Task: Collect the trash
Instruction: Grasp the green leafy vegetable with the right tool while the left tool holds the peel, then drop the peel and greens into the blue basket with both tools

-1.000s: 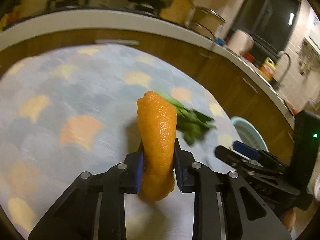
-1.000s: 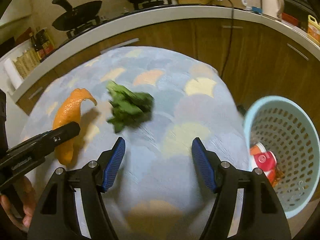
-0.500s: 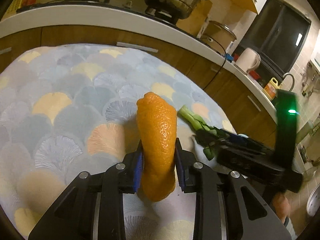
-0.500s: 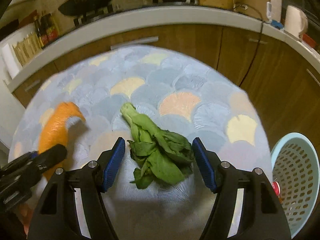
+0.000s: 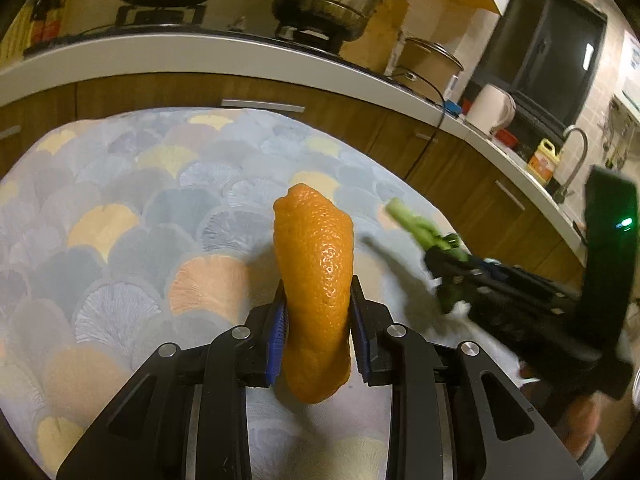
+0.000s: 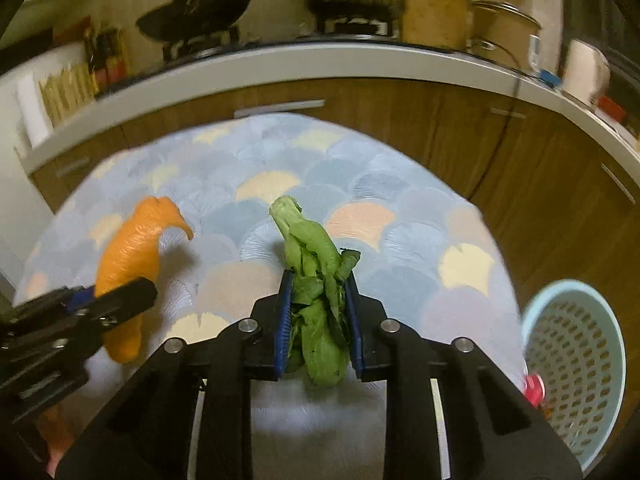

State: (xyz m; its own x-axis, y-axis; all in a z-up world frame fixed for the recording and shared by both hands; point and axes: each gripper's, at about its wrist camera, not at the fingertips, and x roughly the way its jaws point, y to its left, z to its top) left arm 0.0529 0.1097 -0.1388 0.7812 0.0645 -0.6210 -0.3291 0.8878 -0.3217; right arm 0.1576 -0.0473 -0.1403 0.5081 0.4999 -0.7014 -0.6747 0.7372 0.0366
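Note:
A long orange peel (image 5: 314, 264) stands upright between the blue pads of my left gripper (image 5: 318, 300), which is shut on it just above the patterned tablecloth (image 5: 120, 220). In the right wrist view the same peel (image 6: 132, 248) hangs at the left in the left gripper (image 6: 116, 296). My right gripper (image 6: 318, 292) is closing its jaws on a bunch of wilted leafy greens (image 6: 312, 248), whose pale stem end points away from me. The pads press on the leaves. From the left wrist view the greens (image 5: 416, 224) stick out of the right gripper (image 5: 452, 268).
A pale blue perforated basket (image 6: 576, 344) stands on the floor beyond the table's right edge, with a red item (image 6: 534, 386) inside. A curved kitchen counter (image 6: 320, 60) with wooden cabinets runs behind the table, carrying pots and a pan.
The right gripper's jaws have come together on the greens, which were lying loose between them half a second ago, and lifted them slightly. The left gripper still holds the peel.

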